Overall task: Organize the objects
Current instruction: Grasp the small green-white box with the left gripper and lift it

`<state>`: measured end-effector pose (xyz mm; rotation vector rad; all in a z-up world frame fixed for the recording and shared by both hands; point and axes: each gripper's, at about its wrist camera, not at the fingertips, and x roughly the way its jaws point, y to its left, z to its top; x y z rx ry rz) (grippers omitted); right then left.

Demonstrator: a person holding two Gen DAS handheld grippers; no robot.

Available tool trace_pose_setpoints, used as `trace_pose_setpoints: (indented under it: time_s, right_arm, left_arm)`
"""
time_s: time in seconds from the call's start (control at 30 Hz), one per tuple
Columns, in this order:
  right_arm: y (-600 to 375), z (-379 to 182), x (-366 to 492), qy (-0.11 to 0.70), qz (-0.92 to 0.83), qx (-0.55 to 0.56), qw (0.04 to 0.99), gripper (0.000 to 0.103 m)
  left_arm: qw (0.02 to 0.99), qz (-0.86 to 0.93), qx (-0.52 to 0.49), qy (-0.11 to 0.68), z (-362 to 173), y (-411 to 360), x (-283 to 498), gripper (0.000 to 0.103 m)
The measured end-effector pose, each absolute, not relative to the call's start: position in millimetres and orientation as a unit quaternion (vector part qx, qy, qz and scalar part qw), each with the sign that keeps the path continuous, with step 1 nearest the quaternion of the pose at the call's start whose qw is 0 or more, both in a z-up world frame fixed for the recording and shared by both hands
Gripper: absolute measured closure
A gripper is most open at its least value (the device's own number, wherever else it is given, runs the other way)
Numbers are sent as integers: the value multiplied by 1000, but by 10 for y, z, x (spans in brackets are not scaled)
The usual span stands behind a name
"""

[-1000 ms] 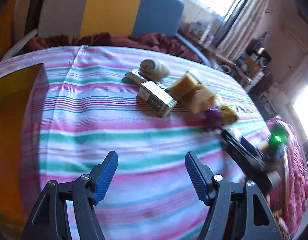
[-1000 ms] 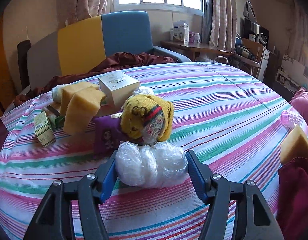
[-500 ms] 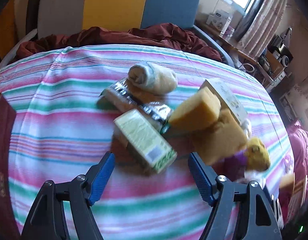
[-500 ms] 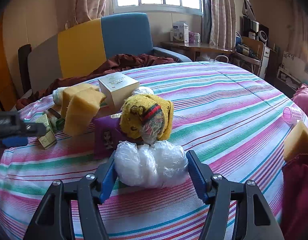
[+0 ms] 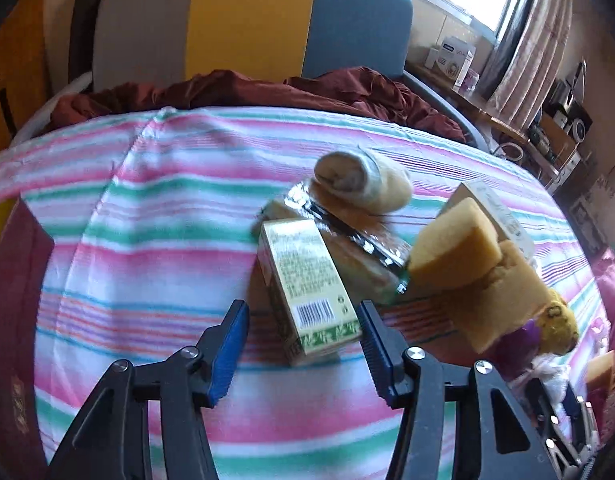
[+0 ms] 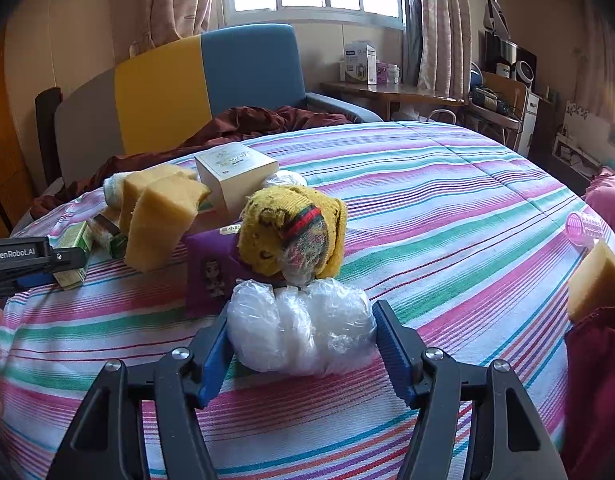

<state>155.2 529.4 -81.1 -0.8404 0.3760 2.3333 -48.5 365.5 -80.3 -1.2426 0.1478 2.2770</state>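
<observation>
A pile of objects lies on the striped bedspread (image 5: 155, 240). My left gripper (image 5: 303, 348) is open around the near end of a green and cream carton (image 5: 307, 284); its right pad touches the carton, the left stands apart. Behind it lie a foil packet (image 5: 347, 228), a rolled beige sock (image 5: 363, 184) and two yellow sponges (image 5: 467, 256). My right gripper (image 6: 303, 344) holds a crumpled clear plastic bundle (image 6: 299, 332) between both pads on the bedspread (image 6: 447, 208). Just beyond it sit a yellow knit roll (image 6: 295, 228), a purple pouch (image 6: 211, 272) and a white box (image 6: 235, 172).
A dark red book (image 5: 15, 320) lies at the bed's left edge. A maroon blanket (image 5: 267, 88) and a grey, yellow and blue sofa (image 5: 247, 20) stand behind. A pink hair roller (image 6: 585, 228) and another sponge (image 6: 595, 284) lie at the right. The left gripper shows in the right wrist view (image 6: 27, 260).
My left gripper has moved forward over the bedspread to the pile and now straddles the green and cream carton. My right gripper has stayed in place on the plastic bundle.
</observation>
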Motion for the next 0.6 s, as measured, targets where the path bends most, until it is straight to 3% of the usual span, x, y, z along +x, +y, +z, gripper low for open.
trace_pose_setpoints:
  time_s: [0.2,0.4,0.6]
  right_arm:
    - [5294,-812,1550,141,884,-319,312,37]
    - [5294,-819,1550,140,884,-318,313,37]
    - [5268,-823,1530,132,882,-321,320,37]
  left_arm:
    - [263,851,-453,47,-843,3682,-625,49]
    - [258,862,-435,51,-892,3627,-636,73]
    - [280,862,-421,33,-894,3466,-501,73]
